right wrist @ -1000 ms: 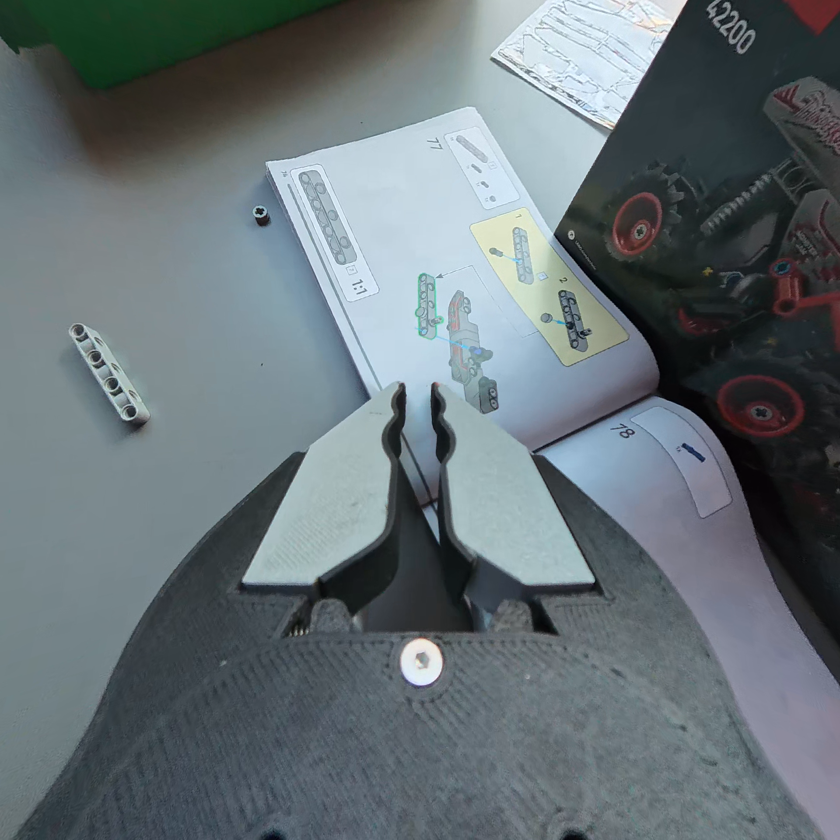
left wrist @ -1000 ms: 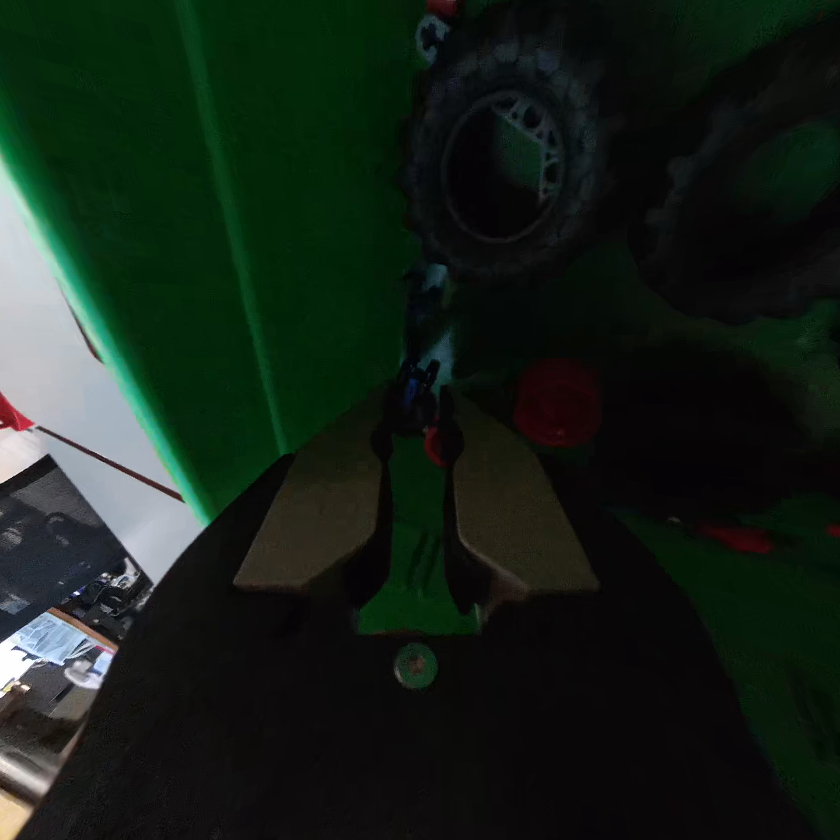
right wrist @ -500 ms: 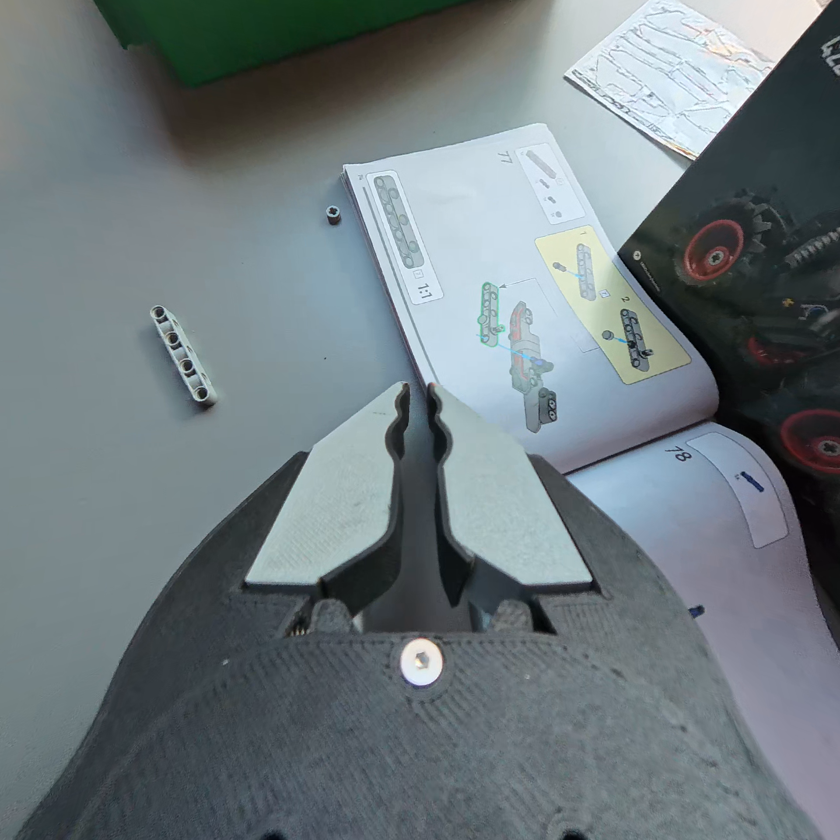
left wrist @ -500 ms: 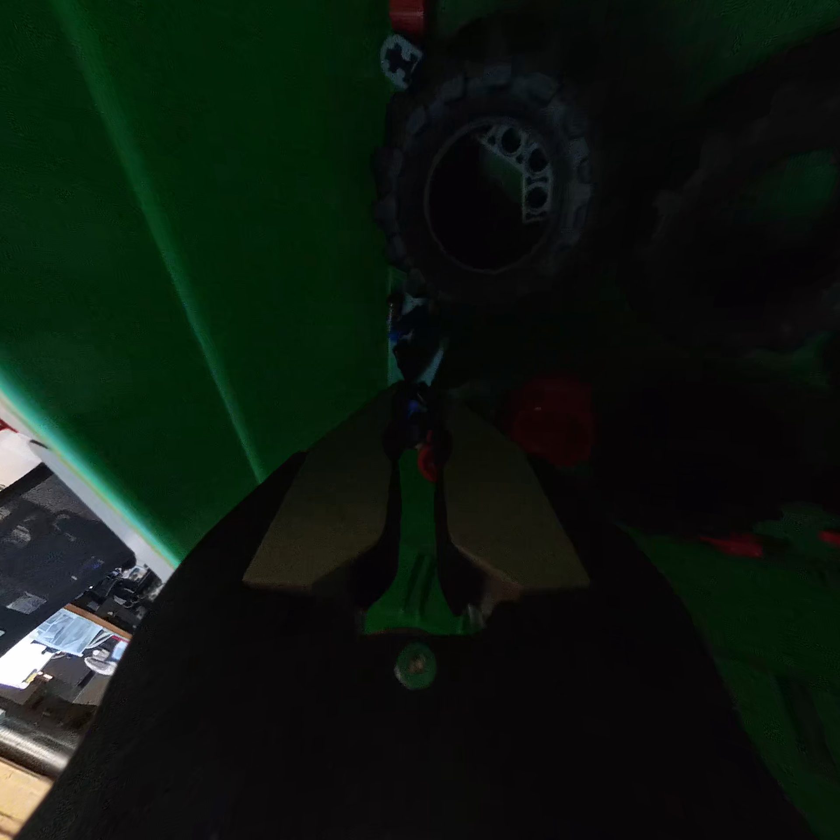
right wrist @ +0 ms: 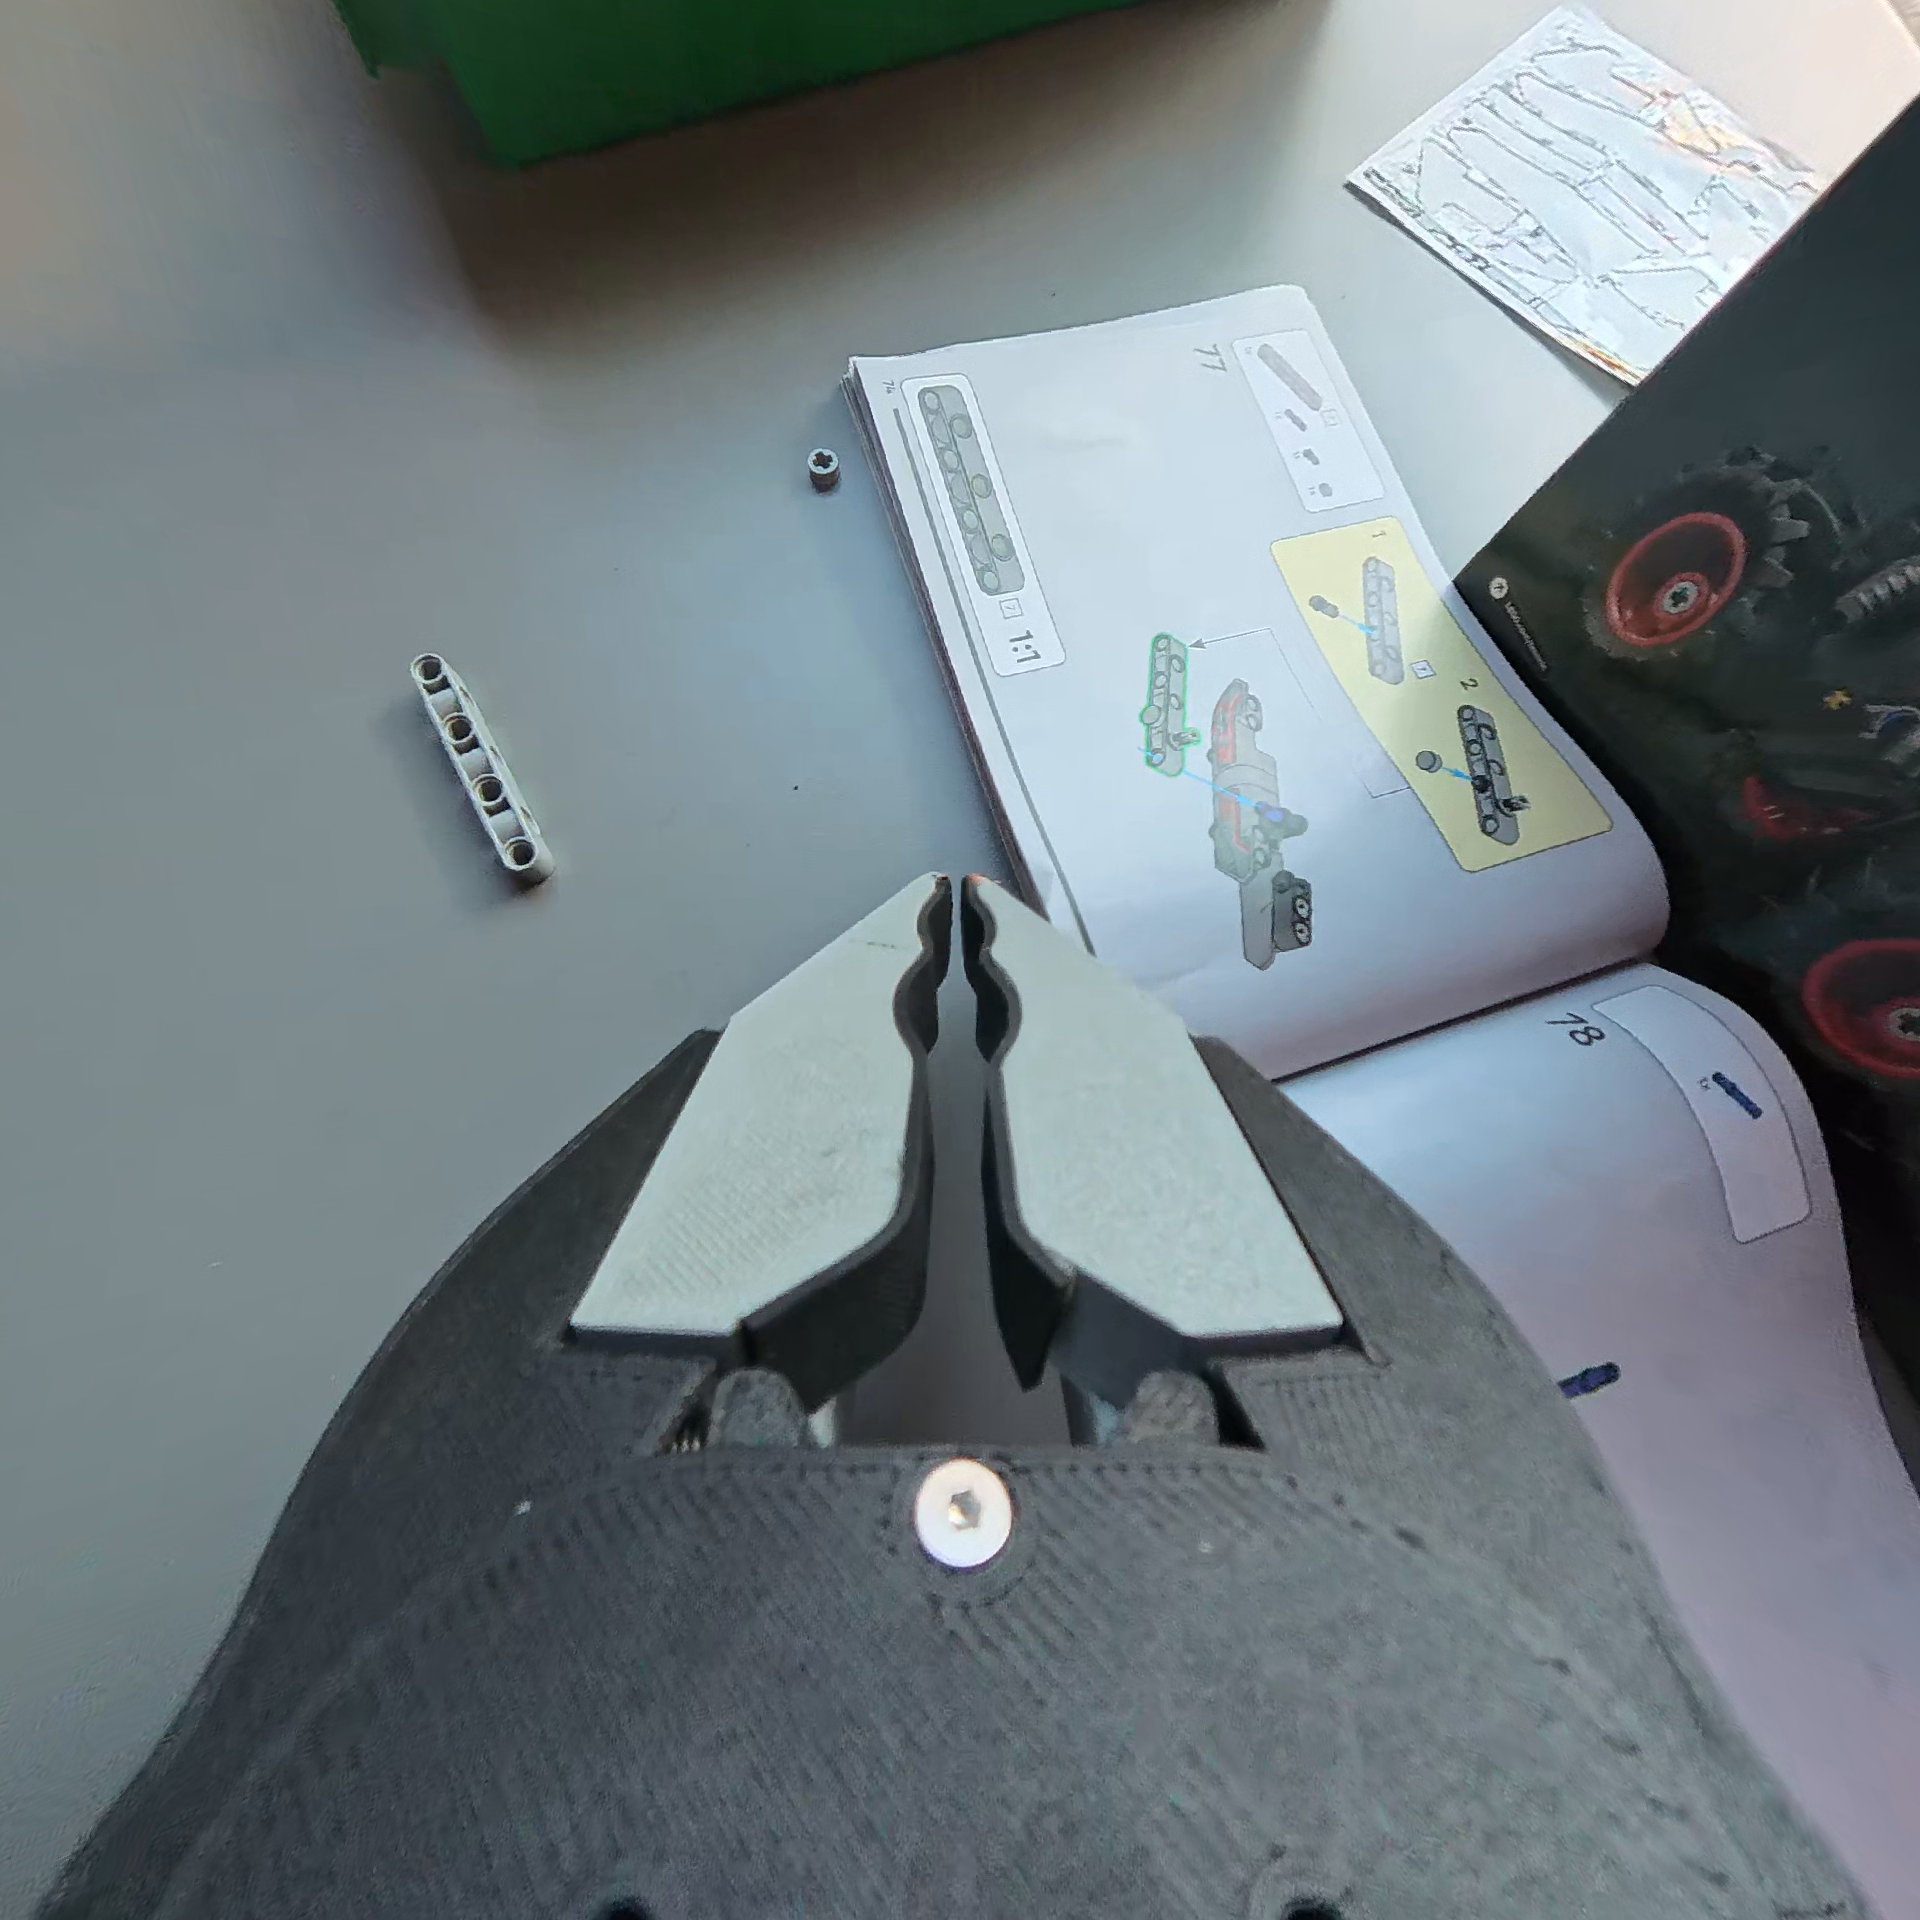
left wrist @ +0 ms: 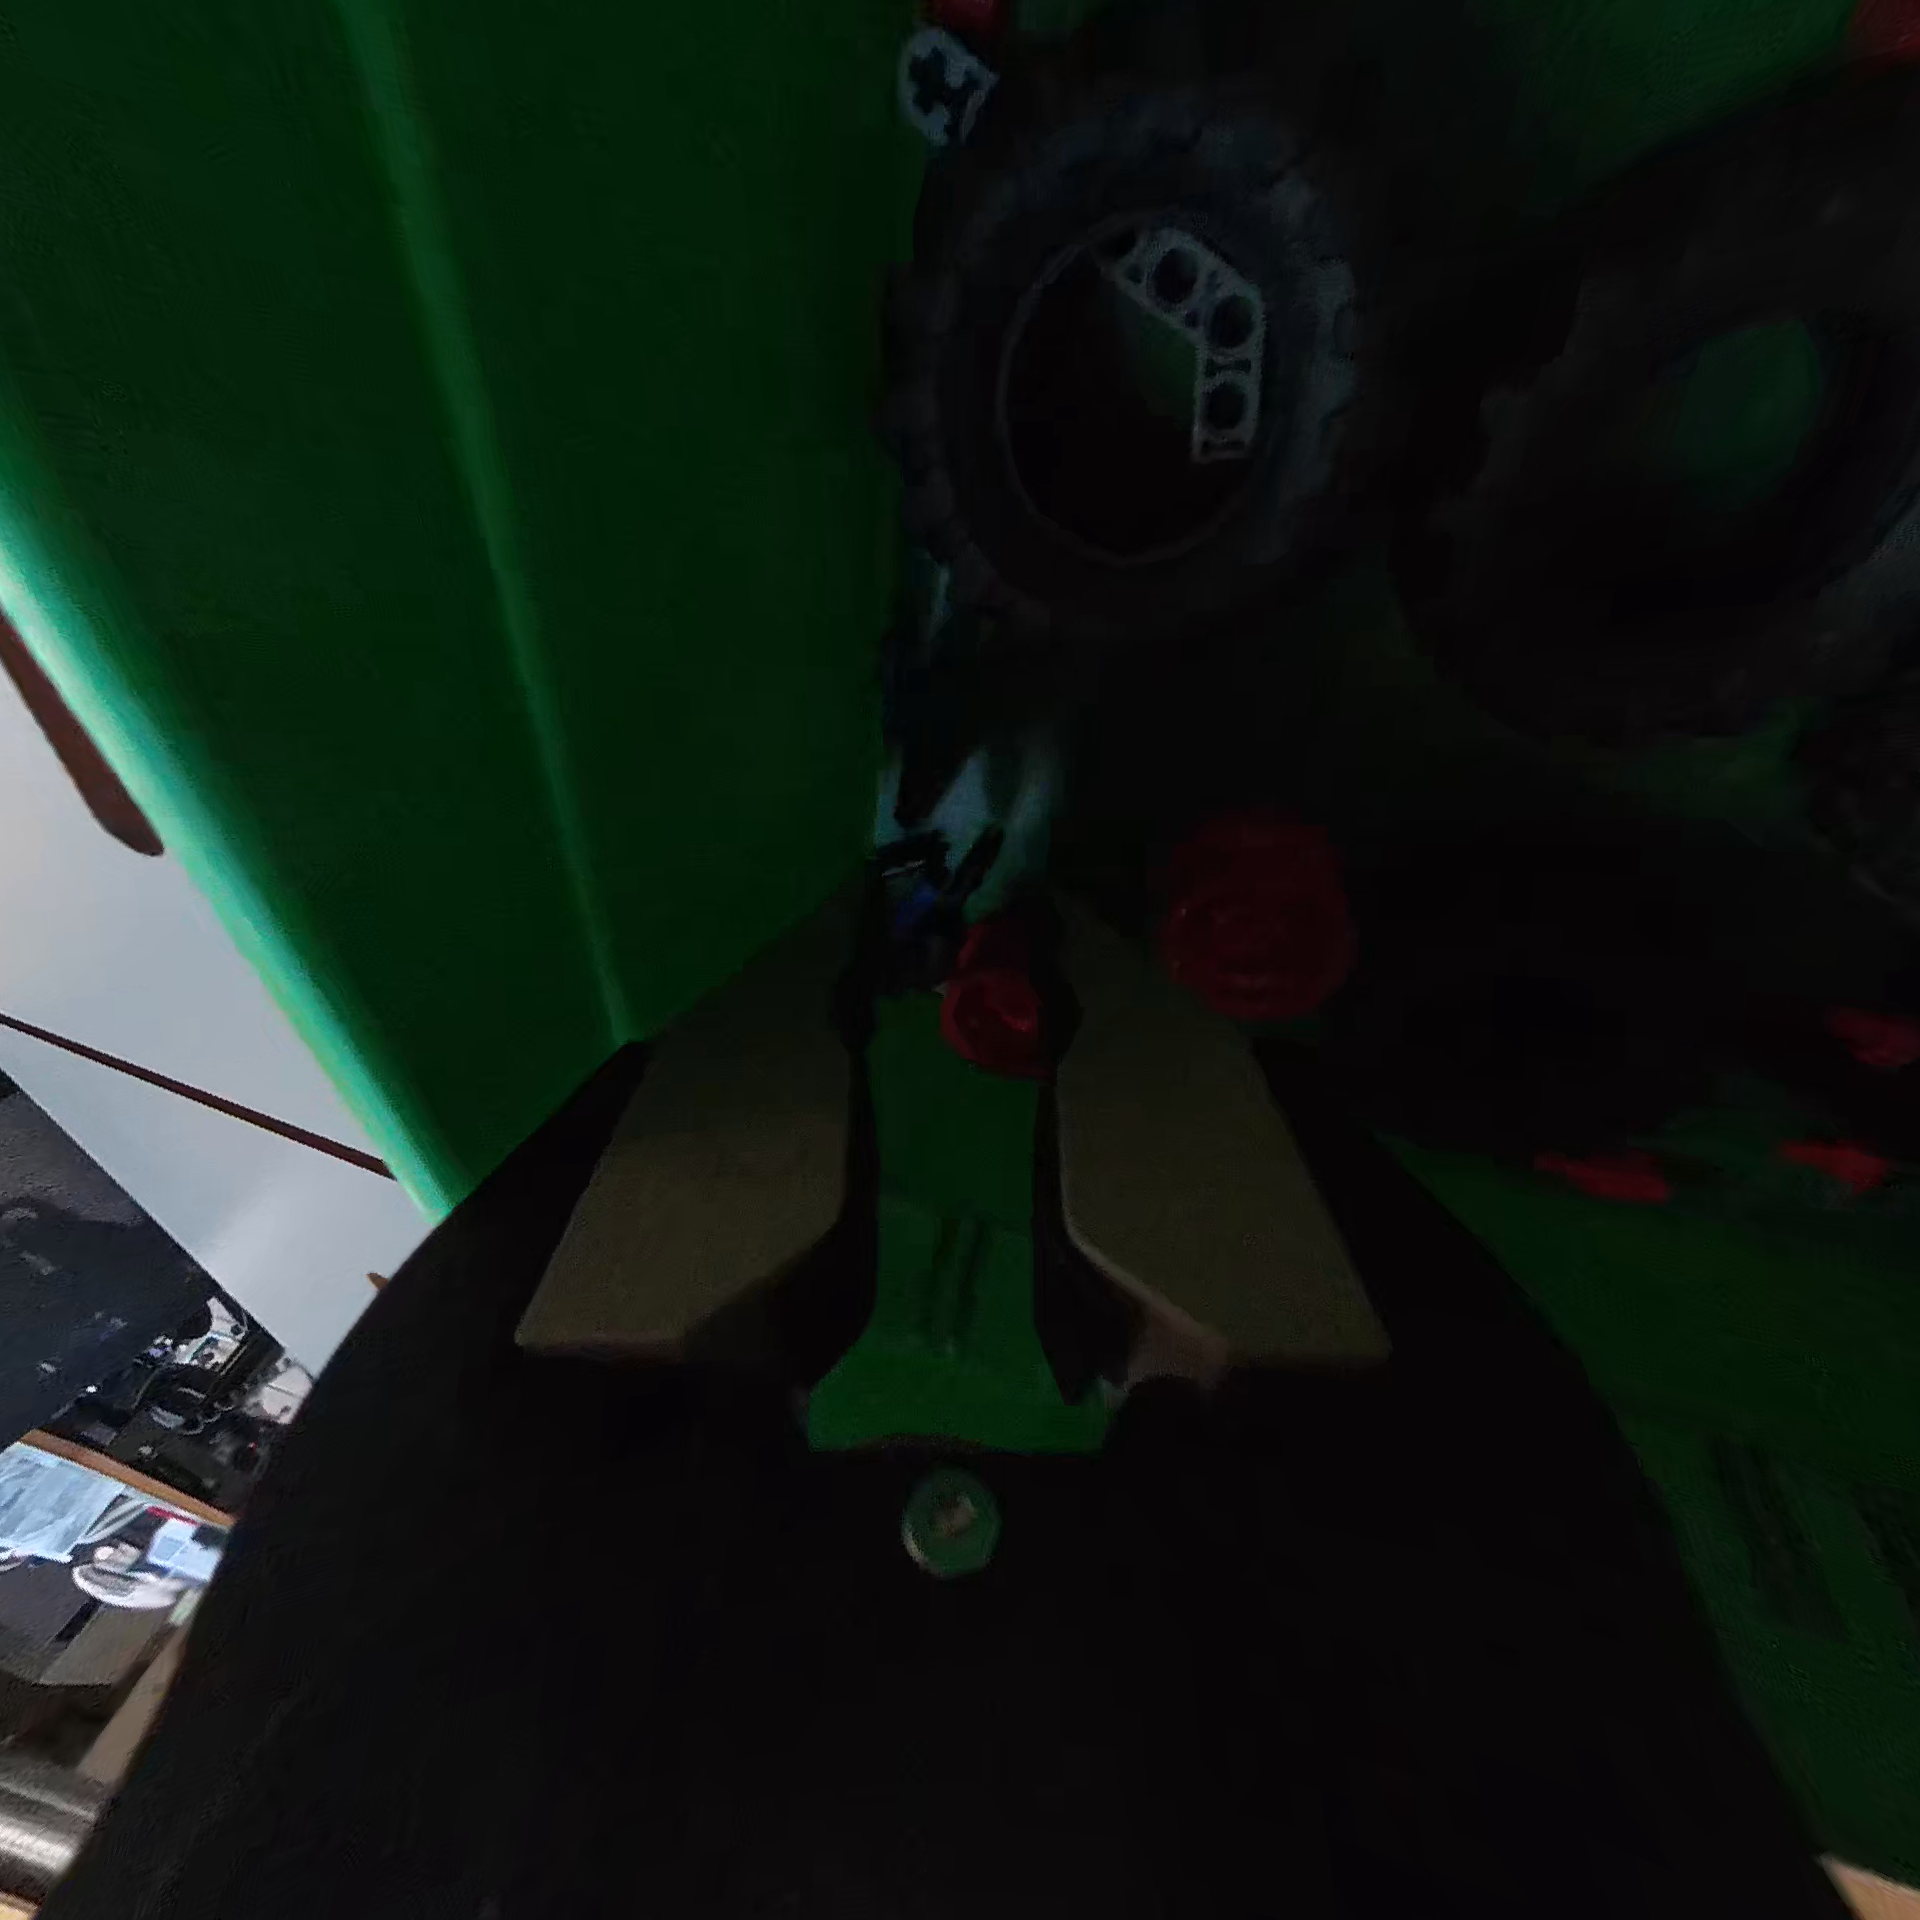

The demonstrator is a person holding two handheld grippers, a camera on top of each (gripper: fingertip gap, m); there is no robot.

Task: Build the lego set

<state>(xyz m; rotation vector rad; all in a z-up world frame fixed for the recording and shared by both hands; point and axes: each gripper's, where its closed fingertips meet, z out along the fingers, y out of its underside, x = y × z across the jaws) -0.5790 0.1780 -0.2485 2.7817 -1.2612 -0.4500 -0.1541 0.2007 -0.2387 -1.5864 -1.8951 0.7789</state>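
Grey 5-hole beam (right wrist: 481, 762) lies at centre left on the worktop (right wrist: 208, 416), apart from the right tool (right wrist: 957, 885), whose jaws are nearly together. Left tool (left wrist: 956, 935), jaws apart, probes the green bin (left wrist: 468, 468) near a red piece (left wrist: 992, 1003); pinch squarely.

Bare grey table (right wrist: 260, 1039) lay open at nine o'clock, save one grey beam (right wrist: 480, 767). The open instruction booklet (right wrist: 1195, 644) blocked two o'clock; a green bin (right wrist: 665, 73) barred twelve.
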